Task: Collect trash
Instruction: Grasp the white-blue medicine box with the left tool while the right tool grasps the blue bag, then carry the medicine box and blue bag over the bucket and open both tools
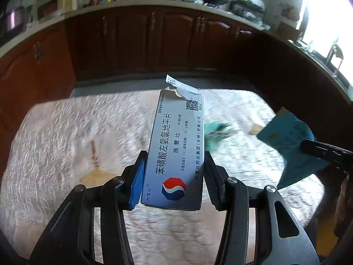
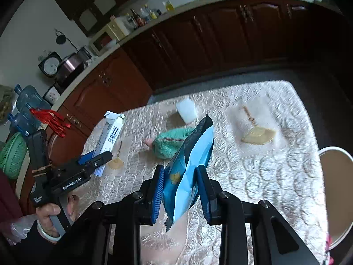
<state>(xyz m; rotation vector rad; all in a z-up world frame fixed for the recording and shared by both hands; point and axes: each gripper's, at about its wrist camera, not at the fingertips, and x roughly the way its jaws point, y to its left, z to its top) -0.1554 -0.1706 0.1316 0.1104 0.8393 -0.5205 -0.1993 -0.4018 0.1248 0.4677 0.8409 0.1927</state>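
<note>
A: Both loads are up off the counter (image 2: 275, 176) with its pale embossed cover. The left gripper (image 1: 174, 176) has its fingers pressed on the sides of the torn white cardboard medicine box (image 1: 176, 154), near its lower end.

B: And the right gripper (image 2: 181, 190) has its fingers narrowed onto the crumpled blue foil snack bag (image 2: 189, 163), gripping it low so most of it sticks up.

A: Keep both squeezes steady; I'd say the bag could slip, being slick and thin.

B: Agreed. Carry them level to wherever the bin is; none shows here. Leave the green knitted thing (image 2: 169, 143) and the white block (image 2: 186, 110) alone for now.
</note>
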